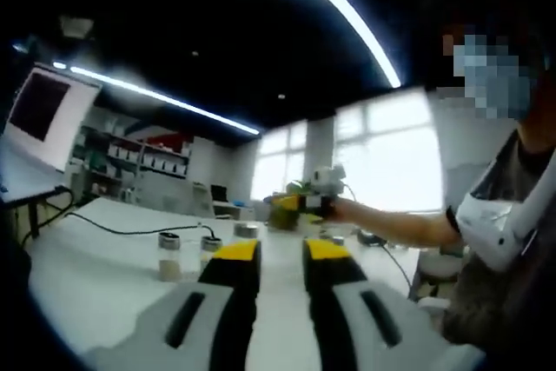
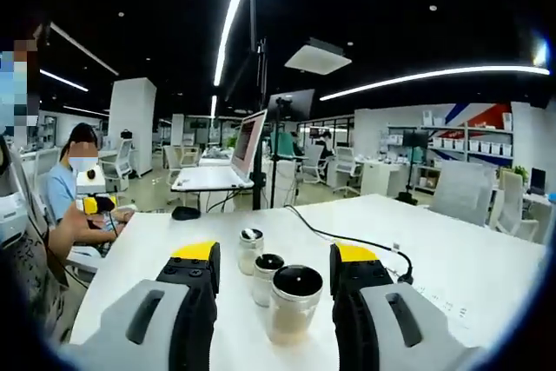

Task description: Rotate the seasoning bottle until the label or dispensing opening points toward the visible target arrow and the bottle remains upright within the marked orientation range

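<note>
Three small seasoning bottles stand upright in a row on the white table (image 2: 469, 249). In the right gripper view the nearest, a black-lidded bottle (image 2: 294, 301), stands between the jaws of my right gripper (image 2: 274, 254), which is open with gaps on both sides of it. Behind it are a second black-lidded bottle (image 2: 268, 277) and a silver-lidded bottle (image 2: 250, 249). In the left gripper view my left gripper (image 1: 281, 254) is open and holds nothing. The bottles (image 1: 168, 255) stand left of its jaws. Beyond them a hand holds the right gripper (image 1: 304, 203).
A black cable (image 2: 347, 236) runs across the table behind the bottles, another cable (image 1: 113, 230) to the left. An open laptop (image 2: 239, 149) and a mouse (image 2: 185, 212) sit on the far side. A masked person (image 2: 74, 171) sits at the left, with desks and shelves beyond.
</note>
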Demonstrator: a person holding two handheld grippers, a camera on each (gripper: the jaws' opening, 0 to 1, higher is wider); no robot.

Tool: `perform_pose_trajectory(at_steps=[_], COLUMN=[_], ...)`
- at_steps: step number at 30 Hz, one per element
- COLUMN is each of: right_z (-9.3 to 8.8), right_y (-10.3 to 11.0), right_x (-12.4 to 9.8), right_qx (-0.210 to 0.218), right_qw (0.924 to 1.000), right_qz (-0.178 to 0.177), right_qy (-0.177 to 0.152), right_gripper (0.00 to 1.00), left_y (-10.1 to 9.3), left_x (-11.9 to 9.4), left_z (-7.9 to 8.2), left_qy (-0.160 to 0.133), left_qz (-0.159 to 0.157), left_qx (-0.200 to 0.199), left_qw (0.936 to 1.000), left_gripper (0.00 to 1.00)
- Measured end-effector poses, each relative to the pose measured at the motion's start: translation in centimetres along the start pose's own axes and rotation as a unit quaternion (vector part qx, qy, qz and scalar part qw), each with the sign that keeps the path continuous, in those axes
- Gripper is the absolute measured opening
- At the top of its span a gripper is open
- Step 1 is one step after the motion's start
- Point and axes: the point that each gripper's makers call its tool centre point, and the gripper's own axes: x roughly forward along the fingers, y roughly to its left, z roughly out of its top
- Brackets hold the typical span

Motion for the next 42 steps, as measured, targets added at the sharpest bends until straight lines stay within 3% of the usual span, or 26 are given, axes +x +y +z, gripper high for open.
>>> perform_pose_trajectory(at_steps=[3, 8, 18, 26, 30, 36, 38, 39, 42], right_z=[-0.9, -2.7, -4.8, -6.4, -6.9, -7.3, -6.8, -6.8, -6.8], right_y=[-0.6, -1.1, -2.2, -2.4, -2.4, -1.9, -1.9, -2.0, -2.0], right_x=[0.7, 2.1, 3.8, 5.2, 5.3, 5.3, 5.4, 5.5, 5.5], right_qx=[0.001, -0.001, 0.018, 0.029, 0.033, 0.045, 0.061, 0.027, 0.037], right_qw=[0.9999, 0.9992, 0.9973, 0.9951, 0.9949, 0.9951, 0.9957, 0.9969, 0.9965], right_qz=[0.002, 0.007, 0.0, 0.004, 0.006, 0.018, 0.012, 0.017, 0.015], right_qy=[0.011, 0.04, 0.071, 0.095, 0.095, 0.085, 0.069, 0.072, 0.073], right_gripper=[0.52, 0.52, 0.59, 0.58, 0.51, 0.49, 0.39, 0.39, 0.39], left_y=[0.6, 0.8, 1.5, 1.4, 1.8, 1.9, 2.0, 2.1, 2.2], left_x=[0.2, 0.5, 1.1, 0.9, 0.6, 0.5, 0.5, 0.4, 0.4], left_z=[-1.0, -1.7, -2.7, -3.0, -3.4, -3.9, -4.0, -4.1, -4.3], left_qy=[0.023, 0.024, 0.04, 0.043, 0.046, 0.049, 0.048, 0.049, 0.052], left_qz=[0.014, 0.007, 0.008, 0.005, 0.012, 0.015, 0.016, 0.016, 0.018], left_qx=[0.015, -0.004, -0.012, -0.015, -0.02, -0.025, -0.029, -0.031, -0.033], left_qw=[0.9995, 0.9997, 0.9991, 0.9989, 0.9987, 0.9983, 0.9983, 0.9982, 0.9979], left_gripper=[0.2, 0.2, 0.2, 0.2, 0.2, 0.2, 0.2, 0.2, 0.2])
